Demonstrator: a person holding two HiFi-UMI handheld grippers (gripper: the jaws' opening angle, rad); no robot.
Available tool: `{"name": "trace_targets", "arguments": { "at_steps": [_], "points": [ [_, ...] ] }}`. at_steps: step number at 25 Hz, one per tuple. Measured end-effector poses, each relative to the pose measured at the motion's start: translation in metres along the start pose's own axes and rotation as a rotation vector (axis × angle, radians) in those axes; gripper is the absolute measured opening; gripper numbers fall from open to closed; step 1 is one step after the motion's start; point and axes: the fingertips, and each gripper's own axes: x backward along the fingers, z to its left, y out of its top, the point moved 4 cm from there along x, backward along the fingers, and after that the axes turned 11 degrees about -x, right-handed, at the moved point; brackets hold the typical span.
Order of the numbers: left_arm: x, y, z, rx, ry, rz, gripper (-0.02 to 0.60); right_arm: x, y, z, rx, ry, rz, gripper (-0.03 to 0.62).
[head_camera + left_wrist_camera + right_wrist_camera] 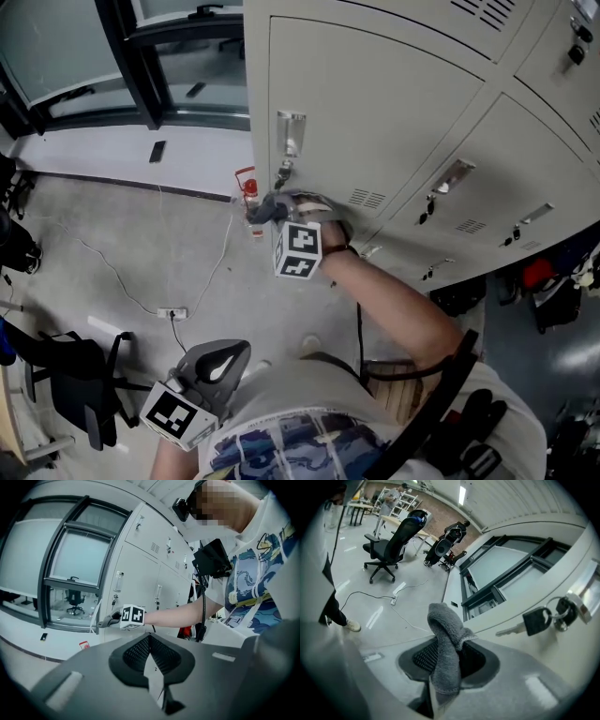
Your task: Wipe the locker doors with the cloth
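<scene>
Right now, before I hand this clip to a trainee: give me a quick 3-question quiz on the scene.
1. Multiple choice: what is the right gripper shut on? A) a sponge B) a grey cloth C) a brush
2. True or false: the left gripper is wiping a locker door.
3. Short answer: what hangs from the lock beside the cloth?
Key: 1 B. 2 false; its jaws are together and empty, and it is held low, away from the door. 3 a key on a ring.

No legible text, label, brand or number in any view.
</scene>
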Motion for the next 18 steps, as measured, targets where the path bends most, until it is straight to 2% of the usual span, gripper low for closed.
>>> {"name": "trace_targets", "arguments": {
  "at_steps": [6,11,18],
  "points": [
    [-0.009,-0.001,-0.001,0.011,-0.001,0.03,0.002,-0.003,-0.004,0.004,-0.046,0.029,-0.025,0.112],
    [-0.022,0.005,-0.004,-0.005,-0.032,0.033,0.002,0.0,-0.015,0.005,-0.085,0.056,-0.008,0.112],
    [-0.026,0.009,-0.013,-0.02,-0.062,0.022,0.002,0.034,-0.026,0.003,-0.139,0.034,-0.027,0.114]
  ]
}}
